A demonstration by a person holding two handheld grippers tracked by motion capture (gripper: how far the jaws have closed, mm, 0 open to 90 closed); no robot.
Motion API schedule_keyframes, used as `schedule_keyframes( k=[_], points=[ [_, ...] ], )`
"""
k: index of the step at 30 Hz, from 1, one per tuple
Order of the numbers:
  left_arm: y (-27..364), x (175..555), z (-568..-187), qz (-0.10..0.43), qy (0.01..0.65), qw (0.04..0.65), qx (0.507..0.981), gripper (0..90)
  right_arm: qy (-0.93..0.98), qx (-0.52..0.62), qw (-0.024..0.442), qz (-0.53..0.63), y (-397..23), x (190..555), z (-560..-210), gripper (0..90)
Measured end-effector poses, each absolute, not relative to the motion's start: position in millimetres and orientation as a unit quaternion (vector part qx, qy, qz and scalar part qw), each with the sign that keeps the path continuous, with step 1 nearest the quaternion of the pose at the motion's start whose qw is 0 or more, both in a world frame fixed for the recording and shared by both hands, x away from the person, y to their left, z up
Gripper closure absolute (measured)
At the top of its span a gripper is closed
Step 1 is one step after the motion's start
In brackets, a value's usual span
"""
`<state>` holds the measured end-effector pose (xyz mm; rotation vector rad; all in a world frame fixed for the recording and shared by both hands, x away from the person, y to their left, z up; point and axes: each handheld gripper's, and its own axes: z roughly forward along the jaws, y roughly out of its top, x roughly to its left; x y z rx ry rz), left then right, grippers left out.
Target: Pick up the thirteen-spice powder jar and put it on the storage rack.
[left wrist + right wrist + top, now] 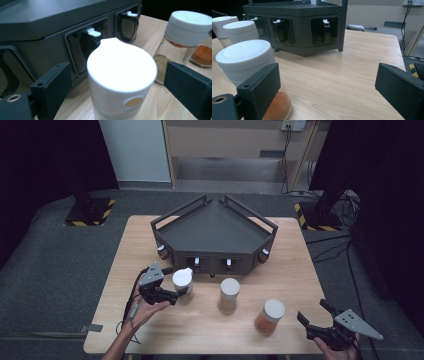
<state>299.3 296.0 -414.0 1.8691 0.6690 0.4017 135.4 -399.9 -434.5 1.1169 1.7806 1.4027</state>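
Three white-lidded spice jars stand on the wooden table [295, 270] in front of a dark grey corner rack [215, 227]. My left gripper [176, 281] is open with its jaws either side of the left jar [121, 75], a gap showing on each side. The middle jar [229, 292] holds khaki powder. The right jar [270, 316] holds orange powder. My right gripper [311, 310] is open near the table's front right corner. The orange jar [247, 62] stands just outside its left jaw, and nothing lies between its jaws.
The rack's front face [312, 30] has several slots with white-tabbed black clips. Its flat top, ringed by a low rail, is bare. Bare wood [352, 65] stretches between my right gripper and the rack. Grey carpet surrounds the table.
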Motion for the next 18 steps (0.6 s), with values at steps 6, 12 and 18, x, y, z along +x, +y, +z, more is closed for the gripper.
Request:
schedule_keyframes(
  k=[6,12,18],
  points=[
    [291.5,302.0,-420.3,0.169,0.280,0.528,0.784,11.5,0.671,0.421,0.303,0.530,-400.1,135.3,-434.7,6.2],
    [291.8,303.3,-429.3,0.164,0.288,0.537,0.776,17.2,0.670,0.422,0.304,0.530,-400.1,135.1,-434.8,6.2],
    [289.4,302.4,-434.8,0.169,0.280,0.542,0.774,28.5,0.670,0.422,0.304,0.530,-400.1,135.0,-434.8,6.3]
  ],
)
